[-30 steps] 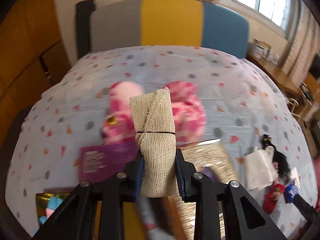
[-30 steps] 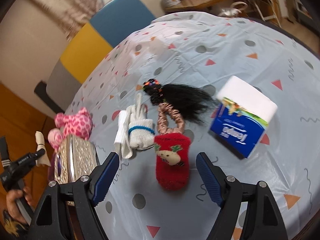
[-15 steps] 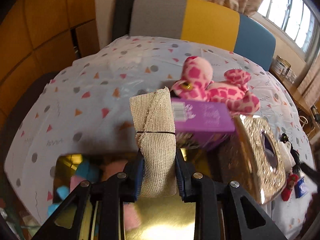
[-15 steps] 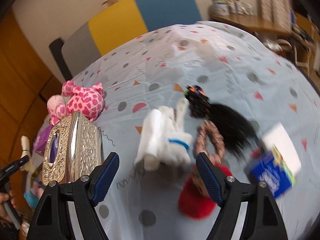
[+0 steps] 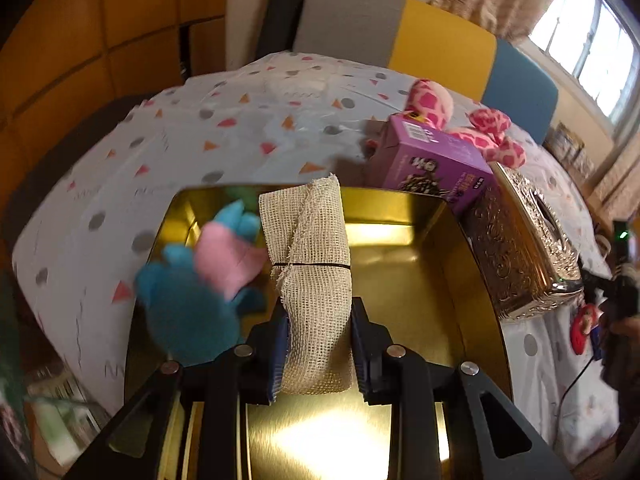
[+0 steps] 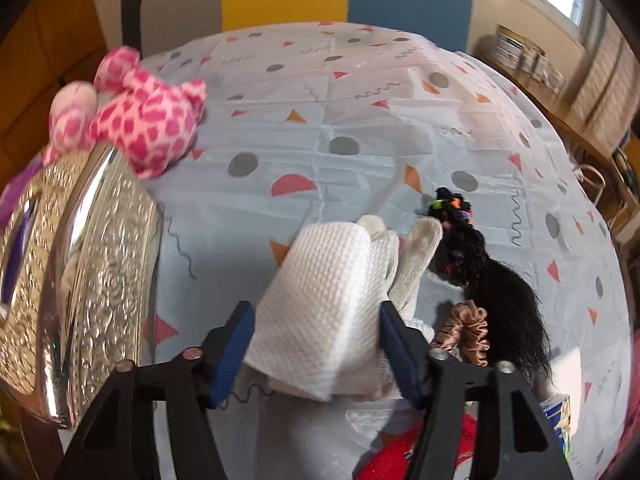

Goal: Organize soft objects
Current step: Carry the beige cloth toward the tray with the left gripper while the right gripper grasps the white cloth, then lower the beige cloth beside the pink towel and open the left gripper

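**Gauze roll over gold tin; white cloth between closing right jaws**

The left gripper [image 5: 316, 354] was clamped on a beige gauze roll [image 5: 310, 264], bound at mid-height by a thin dark band. The roll stood upright between the blue pads, above the open gold tin [image 5: 460, 280]. Inside the tin, at about 9 o'clock from the roll, lay blurred blue and pink plush pieces [image 5: 208, 276].

At 1 o'clock from the roll a purple box [image 5: 432, 160] rested at the tin's far rim. It carried a barcode label and printed text too small to read. A pink spotted plush toy [image 5: 432, 100] lay behind it. An embossed silver tissue box [image 5: 520, 248] stood just beside the tin at 3 o'clock.

The right gripper [image 6: 316, 354] had just been narrowing its jaws, with a folded white waffle-weave cloth [image 6: 320, 304] between them. Both pads appeared to touch the cloth's sides. The cloth lay on the patterned tablecloth [image 6: 360, 100], over a white knitted glove [image 6: 416, 256]. At 3 o'clock from the cloth lay a black hairpiece [image 6: 504, 292] and a copper scrunchie [image 6: 468, 332]. A red knitted item [image 6: 396, 456] showed at 6 o'clock. No brand name was legible in either view.
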Action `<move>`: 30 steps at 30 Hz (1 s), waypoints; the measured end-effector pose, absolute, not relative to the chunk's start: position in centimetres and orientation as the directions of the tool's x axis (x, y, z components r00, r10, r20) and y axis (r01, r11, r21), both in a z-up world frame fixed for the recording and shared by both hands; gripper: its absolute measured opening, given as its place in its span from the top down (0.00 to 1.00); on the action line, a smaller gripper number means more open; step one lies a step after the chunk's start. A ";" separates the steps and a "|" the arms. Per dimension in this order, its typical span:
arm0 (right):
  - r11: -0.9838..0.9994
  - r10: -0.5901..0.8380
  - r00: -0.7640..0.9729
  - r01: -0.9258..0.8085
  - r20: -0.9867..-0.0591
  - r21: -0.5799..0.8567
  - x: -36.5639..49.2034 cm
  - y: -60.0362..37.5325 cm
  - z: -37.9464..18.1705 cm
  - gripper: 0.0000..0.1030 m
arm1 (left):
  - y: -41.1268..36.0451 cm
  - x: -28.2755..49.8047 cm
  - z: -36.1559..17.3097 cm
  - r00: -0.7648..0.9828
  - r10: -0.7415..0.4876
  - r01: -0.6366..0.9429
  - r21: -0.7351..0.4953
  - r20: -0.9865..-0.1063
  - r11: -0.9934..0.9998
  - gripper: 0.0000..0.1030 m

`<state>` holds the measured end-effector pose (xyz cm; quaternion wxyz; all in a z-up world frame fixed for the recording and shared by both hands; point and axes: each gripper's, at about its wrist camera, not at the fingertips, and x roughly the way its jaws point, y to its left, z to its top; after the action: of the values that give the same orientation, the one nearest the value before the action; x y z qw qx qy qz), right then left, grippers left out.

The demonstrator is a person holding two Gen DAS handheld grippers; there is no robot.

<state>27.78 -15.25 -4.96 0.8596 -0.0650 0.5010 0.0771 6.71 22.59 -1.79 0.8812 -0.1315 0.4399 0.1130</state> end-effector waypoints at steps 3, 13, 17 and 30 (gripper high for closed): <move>0.963 0.013 0.481 -0.241 -0.877 -0.118 27.3 -14.1 -5.4 0.67 | 23.4 4.6 -1.9 0.600 0.064 -0.345 -0.185 -0.797 0.920 0.72; 0.972 0.032 0.412 -0.224 -0.911 -0.067 26.4 -14.7 -7.7 0.90 | 21.6 0.0 -2.8 0.615 -0.005 -0.282 -0.226 -0.788 0.933 0.72; 0.972 0.041 0.403 -0.226 -0.914 -0.056 26.4 -15.0 -7.8 0.89 | 19.4 1.5 -3.2 0.623 -0.076 -0.221 -0.269 -0.779 0.937 0.72; 0.964 -0.011 0.402 -0.238 -0.916 -0.116 26.5 -13.7 -8.1 0.89 | 19.7 12.9 -4.8 0.563 -0.066 -0.262 -0.254 -0.824 0.931 0.65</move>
<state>26.50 -13.67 -8.07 0.8294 -0.1148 0.5425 0.0683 12.87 19.67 -4.83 0.8663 -0.1769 0.4638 0.0566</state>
